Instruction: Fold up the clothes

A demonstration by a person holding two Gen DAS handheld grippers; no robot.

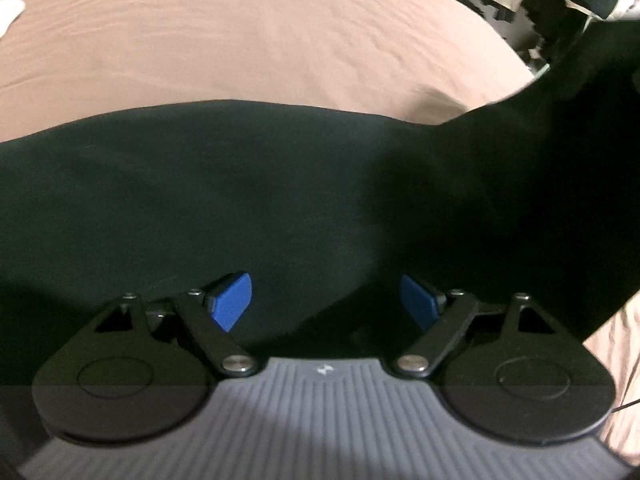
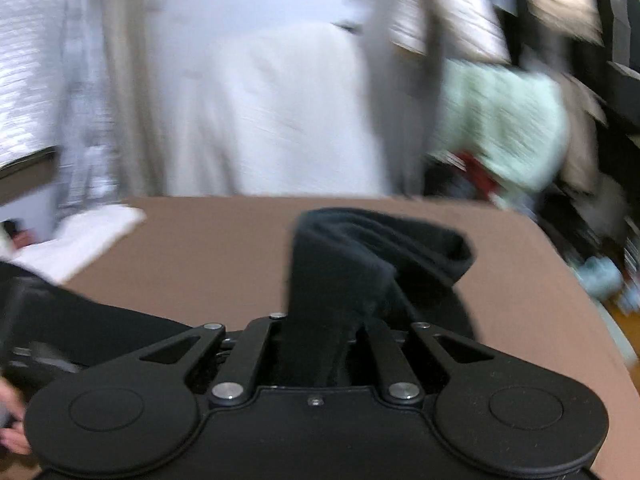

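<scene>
2 handheld tongs work over 1 dark, near-black fabric garment (image 1: 240, 200) spread across a tan-brown cloth-covered surface (image 1: 260, 40). Seen from the left wrist, the left gripper (image 1: 326, 300) hangs just above the garment with its 2 blue-padded fingers (image 1: 232, 300) spread wide and nothing between them; the cloth lies flat straight ahead of and beneath the pads, while to their right it rises in a dark fold toward the frame's upper edge. In the right wrist view, the right gripper (image 2: 340, 320) has its black jaws pressed together on a bunched part of the same garment, which stands up from between them and flops over ahead and slightly right of the tips. More of the dark cloth trails off to the left of that gripper, where part of a hand (image 2: 10, 420) shows at the frame's edge. Beyond the surface, a blurred pale curtain (image 2: 280, 100) and a mint-green textile (image 2: 504, 120) fill the background.
</scene>
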